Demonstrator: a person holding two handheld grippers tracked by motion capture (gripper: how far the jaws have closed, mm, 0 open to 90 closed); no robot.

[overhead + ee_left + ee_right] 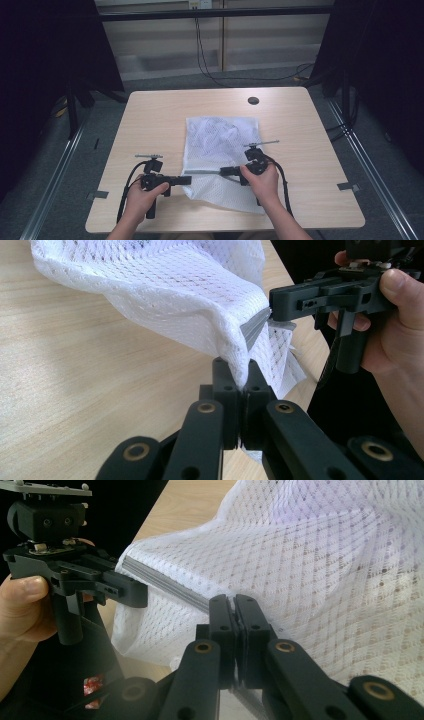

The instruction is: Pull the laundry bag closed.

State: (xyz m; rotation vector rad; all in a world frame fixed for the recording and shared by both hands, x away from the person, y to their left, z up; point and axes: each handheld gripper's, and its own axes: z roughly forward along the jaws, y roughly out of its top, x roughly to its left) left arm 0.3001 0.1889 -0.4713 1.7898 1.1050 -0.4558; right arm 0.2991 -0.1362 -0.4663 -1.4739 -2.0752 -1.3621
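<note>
The mesh bag (223, 150) is white, woven in a fine diamond-shaped net pattern, with a grey zipper band (165, 584) along its near edge. Both the left gripper (186, 180) and the right gripper (223, 171) are black, with brass-coloured pivot pins (206, 407). The table (155, 120) is pale wood grain with a dark round cap (253, 100) at the far side.

Your left tool (186, 180) and right tool (224, 171) are black, with brass rivets, grey top plates and trailing black cables.
</note>
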